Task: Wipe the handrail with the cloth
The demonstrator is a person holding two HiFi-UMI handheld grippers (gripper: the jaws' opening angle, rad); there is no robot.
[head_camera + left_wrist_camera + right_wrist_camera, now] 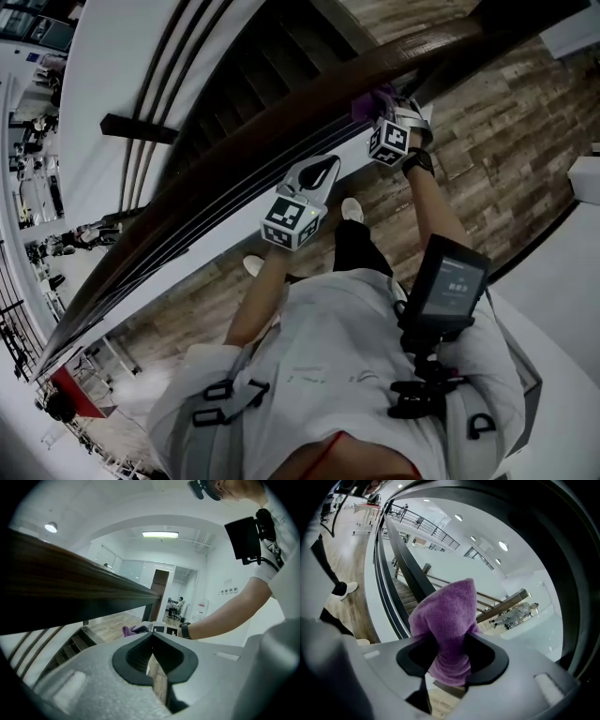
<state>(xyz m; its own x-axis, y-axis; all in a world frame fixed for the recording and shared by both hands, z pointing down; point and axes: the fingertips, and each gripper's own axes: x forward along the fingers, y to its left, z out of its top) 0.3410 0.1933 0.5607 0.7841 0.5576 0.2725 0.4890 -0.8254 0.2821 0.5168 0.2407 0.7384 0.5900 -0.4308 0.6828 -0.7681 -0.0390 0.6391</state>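
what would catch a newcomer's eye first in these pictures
The purple cloth stands out most: it is bunched up and clamped in the right gripper, at the dark wooden handrail in the upper right of the head view. The handrail sweeps in a long curve across that view, with a staircase beyond it. The left gripper, shut and empty, sits beside the rail further down.

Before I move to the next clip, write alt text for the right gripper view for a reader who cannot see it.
The fingers of the right gripper are shut on a bunched purple cloth that rises close in front of the camera. Behind it a dark handrail runs away beside a staircase in a bright white hall.
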